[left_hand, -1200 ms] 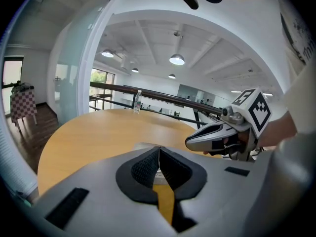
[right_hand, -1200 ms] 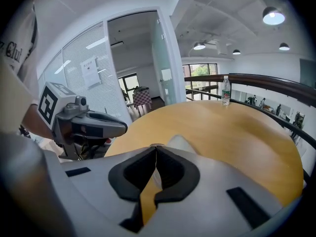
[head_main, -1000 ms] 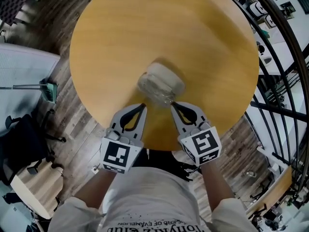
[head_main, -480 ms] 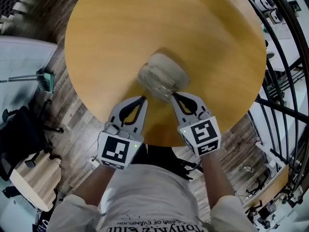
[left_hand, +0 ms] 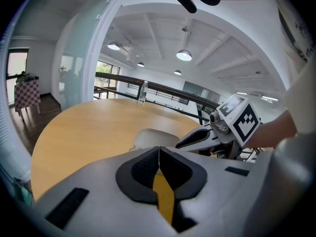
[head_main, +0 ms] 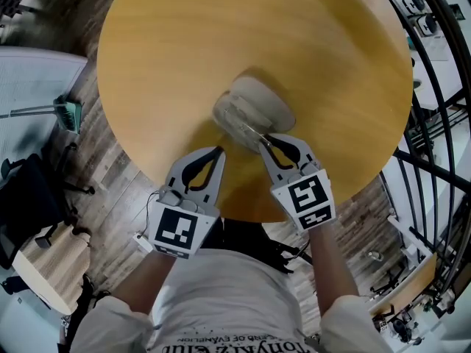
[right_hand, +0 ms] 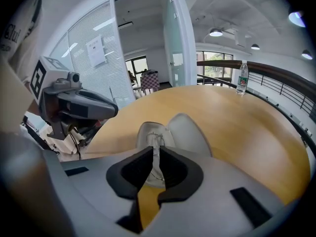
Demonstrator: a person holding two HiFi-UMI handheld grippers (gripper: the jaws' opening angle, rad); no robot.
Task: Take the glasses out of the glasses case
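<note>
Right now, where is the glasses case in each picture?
Head view: the glasses case lies open mid-table with the glasses inside, just ahead of the right tool.
Left gripper view: the case is the pale shape in the middle, just past the left tool.
Right gripper view: the case is in the middle, right behind the tool's tips.
Shared landmark: the round wooden table under it in all three.

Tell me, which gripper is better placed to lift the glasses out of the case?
The right gripper: its jaws look pinched on the glasses inside the open case. The left gripper is shut and empty, short of the case.
</note>
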